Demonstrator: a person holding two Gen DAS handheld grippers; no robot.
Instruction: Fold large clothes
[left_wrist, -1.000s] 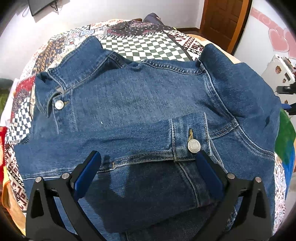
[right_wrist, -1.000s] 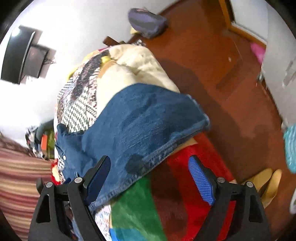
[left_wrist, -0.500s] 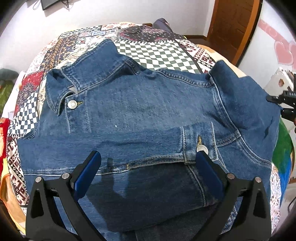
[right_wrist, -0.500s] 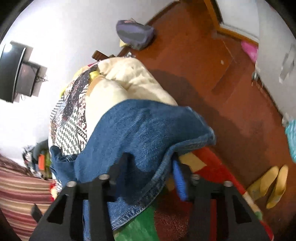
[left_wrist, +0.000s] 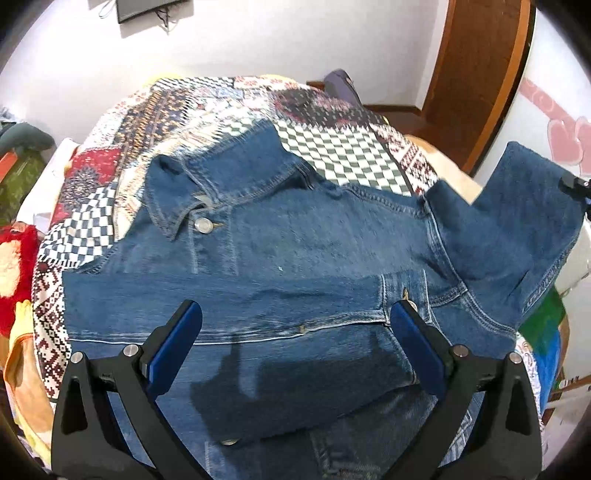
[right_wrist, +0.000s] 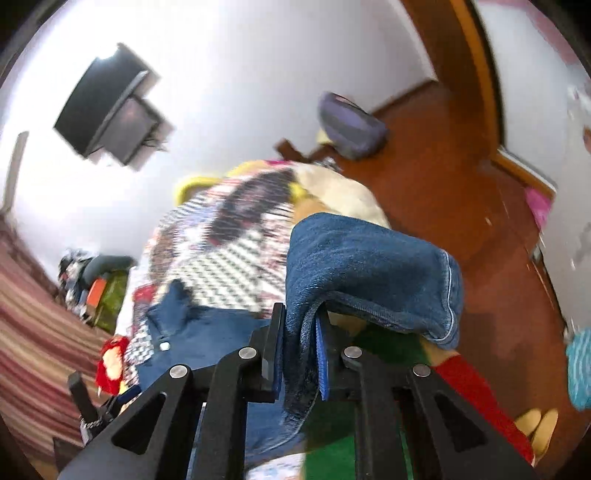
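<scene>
The patchwork quilt (left_wrist: 229, 122) on the bed filled the upper middle of the left wrist view, and the denim jacket (left_wrist: 295, 251) lay spread across it, collar toward the upper left, one sleeve already folded flat across the body just above the lower centre.

A second earlier the jacket's other sleeve (left_wrist: 517, 229) had hung over the bed's edge at the right of that view. Now it stood raised at the right edge of the frame, clear of the quilt, its cuff end up near the upper right.

The right gripper (right_wrist: 299, 354) had been wide apart around that sleeve a second before. It was now clamped on a bunched fold of the denim, the cloth pinched between its blue pads and draping over to the right of the right wrist view.

The left gripper (left_wrist: 295, 347) hovered over the jacket's lower half, jaws wide apart, holding nothing.

Judging from this, the second sleeve fold had begun: the sleeve was secured and lifted, ready to be carried across the body.
</scene>
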